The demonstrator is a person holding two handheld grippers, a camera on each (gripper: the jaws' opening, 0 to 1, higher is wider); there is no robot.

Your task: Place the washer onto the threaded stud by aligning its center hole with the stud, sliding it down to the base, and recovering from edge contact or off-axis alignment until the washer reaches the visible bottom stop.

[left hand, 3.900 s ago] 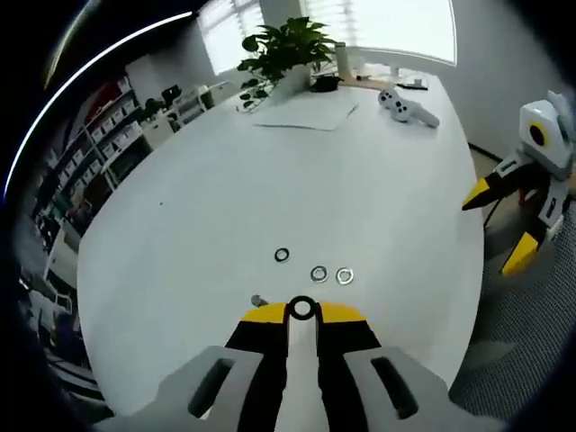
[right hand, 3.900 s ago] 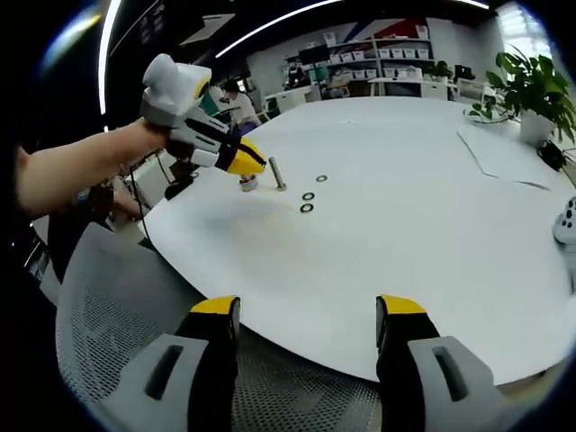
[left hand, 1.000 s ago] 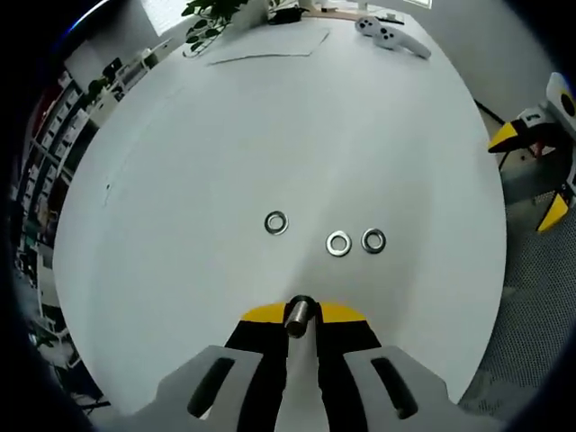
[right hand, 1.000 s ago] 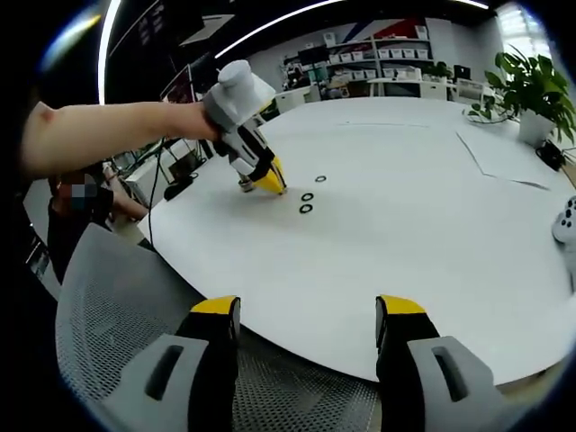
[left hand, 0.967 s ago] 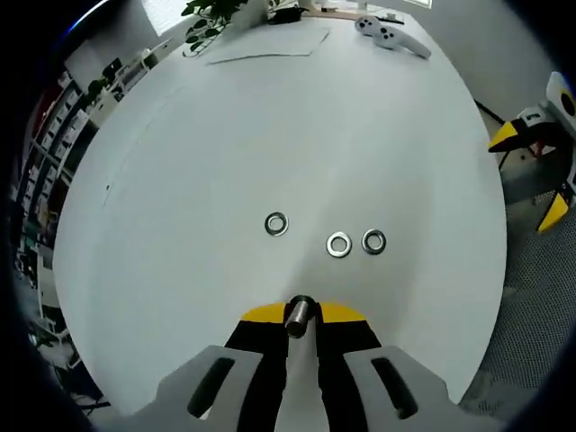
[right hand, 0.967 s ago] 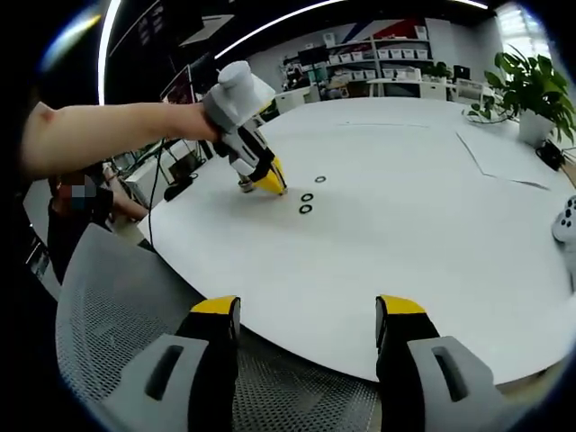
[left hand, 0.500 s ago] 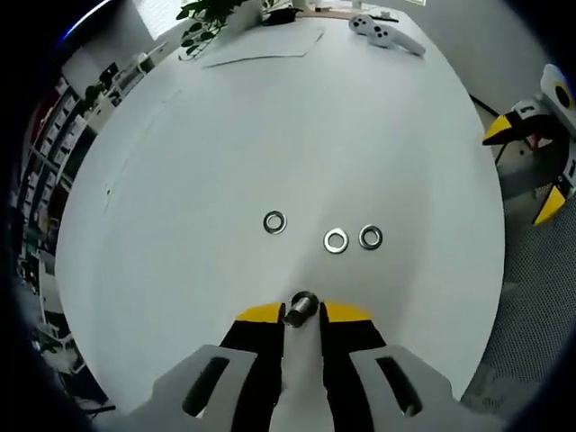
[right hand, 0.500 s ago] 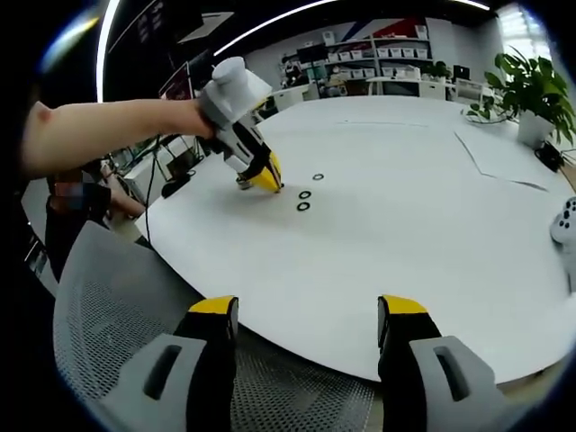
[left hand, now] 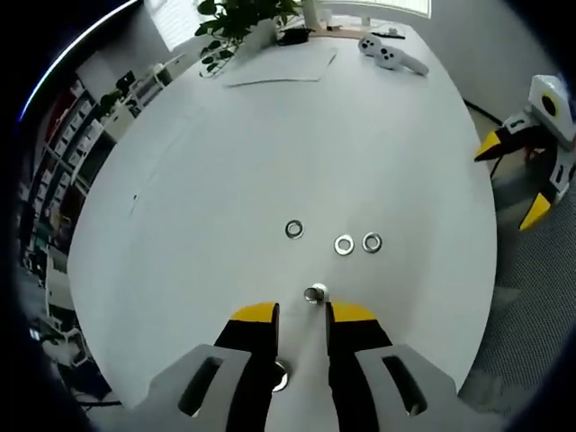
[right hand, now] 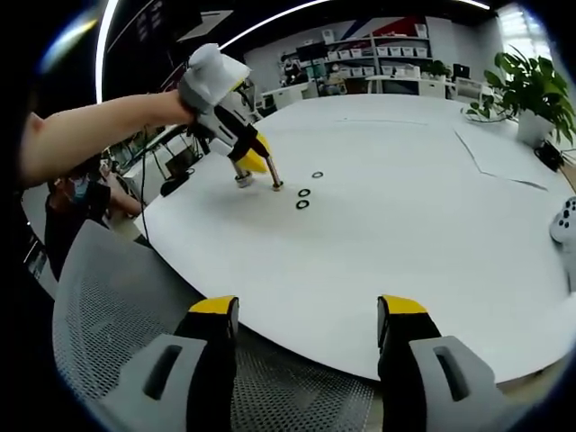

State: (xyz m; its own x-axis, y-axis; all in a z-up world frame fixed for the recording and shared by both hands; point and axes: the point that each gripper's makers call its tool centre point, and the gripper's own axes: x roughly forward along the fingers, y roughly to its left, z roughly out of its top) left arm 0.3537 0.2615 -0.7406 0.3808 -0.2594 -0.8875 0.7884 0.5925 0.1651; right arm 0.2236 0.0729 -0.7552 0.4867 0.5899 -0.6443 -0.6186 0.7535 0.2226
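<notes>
A short threaded stud [left hand: 315, 292] stands upright on the white table [left hand: 270, 153], just beyond the tips of my left gripper [left hand: 304, 313]. Its jaws stand slightly apart, open, with nothing between them. Whether a washer lies at the stud's foot I cannot tell. Three loose washers [left hand: 344, 244] lie in a row past the stud. In the right gripper view the stud [right hand: 274, 175] stands beside the left gripper [right hand: 255, 163], held by a person's arm. My right gripper [right hand: 308, 310] is open and far from the stud, at the table's near edge.
A small round metal piece [right hand: 243, 180] sits on the table under the left gripper. A potted plant [left hand: 236, 18], a paper sheet [left hand: 279, 67] and a game controller [left hand: 387, 52] lie at the far end. A mesh chair [right hand: 108, 306] stands under my right gripper.
My left gripper was shut with a washer over the stud; its jaws have since parted and drawn back, leaving the stud standing free. The right gripper has stayed put.
</notes>
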